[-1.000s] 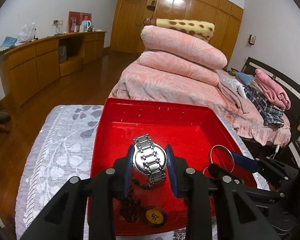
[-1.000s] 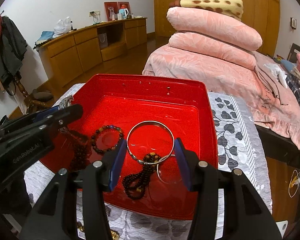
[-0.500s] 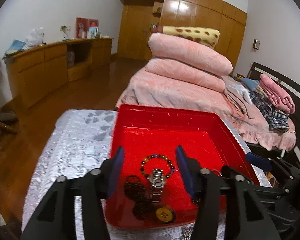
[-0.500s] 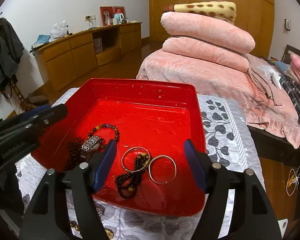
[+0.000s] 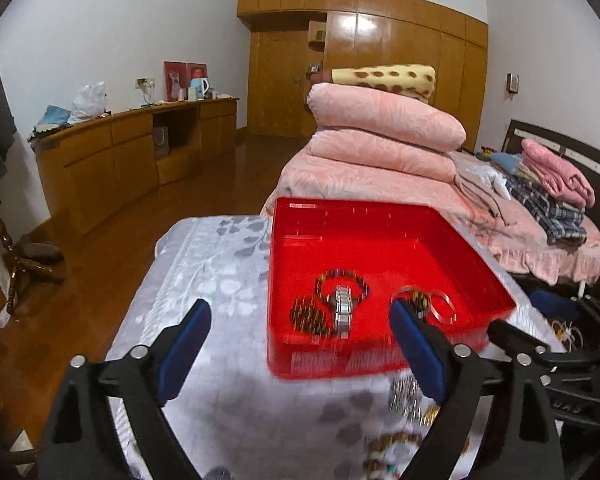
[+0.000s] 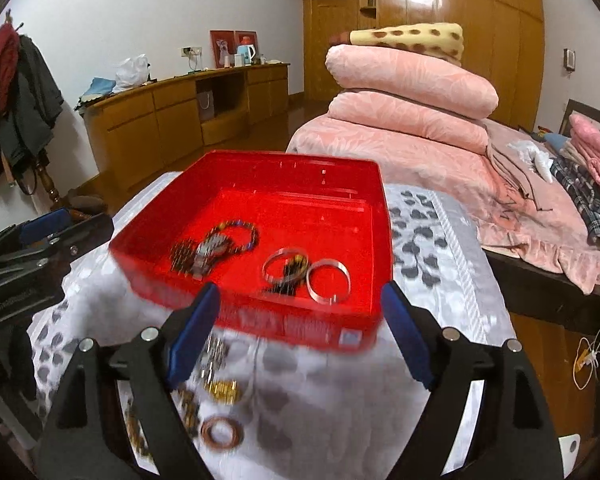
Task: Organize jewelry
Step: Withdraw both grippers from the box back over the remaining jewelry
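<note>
A red tray (image 5: 364, 216) (image 6: 384, 240) sits on the cloth-covered table. In it lie a silver watch (image 5: 342, 308) (image 6: 206, 252), a bead bracelet (image 5: 342, 276) (image 6: 240, 228), dark beads (image 5: 308, 318) and two silver bangles (image 6: 327, 282) (image 5: 440, 306). My left gripper (image 5: 300, 354) is open and empty, pulled back before the tray's near wall. My right gripper (image 6: 300, 330) is open and empty, also before the tray. Loose jewelry lies on the cloth near me: a copper ring (image 6: 222, 432), gold pieces (image 6: 222, 390) and a silver chain (image 5: 406, 398).
The table wears a grey leaf-print cloth (image 5: 216, 280) (image 6: 428, 240). A bed with stacked pink quilts (image 5: 384, 140) stands behind it. A wooden sideboard (image 5: 132, 152) lines the left wall. The table's edges fall away left and right.
The left gripper let go of the watch into the tray and opened wide. Both grippers drew back and up, out of the tray, and the right jaws opened wider.
</note>
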Action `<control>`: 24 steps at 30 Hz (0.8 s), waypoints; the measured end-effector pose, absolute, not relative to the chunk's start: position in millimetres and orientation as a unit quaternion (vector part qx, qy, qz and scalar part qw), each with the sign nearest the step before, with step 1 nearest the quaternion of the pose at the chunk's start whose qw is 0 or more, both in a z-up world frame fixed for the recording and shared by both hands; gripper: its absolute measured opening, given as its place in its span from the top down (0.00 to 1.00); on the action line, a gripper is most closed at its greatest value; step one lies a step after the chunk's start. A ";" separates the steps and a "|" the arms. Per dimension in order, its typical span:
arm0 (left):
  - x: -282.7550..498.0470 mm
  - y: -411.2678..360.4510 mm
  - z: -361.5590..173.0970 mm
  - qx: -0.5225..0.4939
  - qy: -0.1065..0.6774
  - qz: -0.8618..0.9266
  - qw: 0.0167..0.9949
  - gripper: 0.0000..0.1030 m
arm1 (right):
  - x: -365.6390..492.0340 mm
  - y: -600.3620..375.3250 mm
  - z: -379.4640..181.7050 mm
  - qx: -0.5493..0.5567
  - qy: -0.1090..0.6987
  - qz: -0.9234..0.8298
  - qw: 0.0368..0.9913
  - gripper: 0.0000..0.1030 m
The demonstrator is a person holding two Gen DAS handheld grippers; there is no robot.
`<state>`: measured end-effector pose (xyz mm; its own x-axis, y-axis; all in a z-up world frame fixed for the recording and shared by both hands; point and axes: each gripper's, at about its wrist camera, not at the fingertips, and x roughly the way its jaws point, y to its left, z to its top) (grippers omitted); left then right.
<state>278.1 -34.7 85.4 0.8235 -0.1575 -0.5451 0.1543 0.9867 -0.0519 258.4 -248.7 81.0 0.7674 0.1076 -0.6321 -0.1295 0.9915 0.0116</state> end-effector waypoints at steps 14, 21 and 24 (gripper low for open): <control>219.3 -33.1 43.7 0.019 0.344 -0.079 0.936 0.06 | 200.3 -238.7 46.9 -0.067 0.381 0.028 0.922 0.05; 207.5 -44.5 34.1 0.024 0.365 -0.100 0.925 0.07 | 188.7 -234.0 36.7 -0.058 0.393 0.049 0.916 0.05; 208.1 -51.4 30.1 0.028 0.374 -0.109 0.920 0.10 | 185.4 -237.6 37.0 -0.045 0.395 0.051 0.916 0.05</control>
<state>208.1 -51.4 30.1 0.6959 -0.1799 -0.6953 0.2225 0.9745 -0.0295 185.4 -237.6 37.0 0.6825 0.0581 -0.7286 -0.1289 0.9908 -0.0417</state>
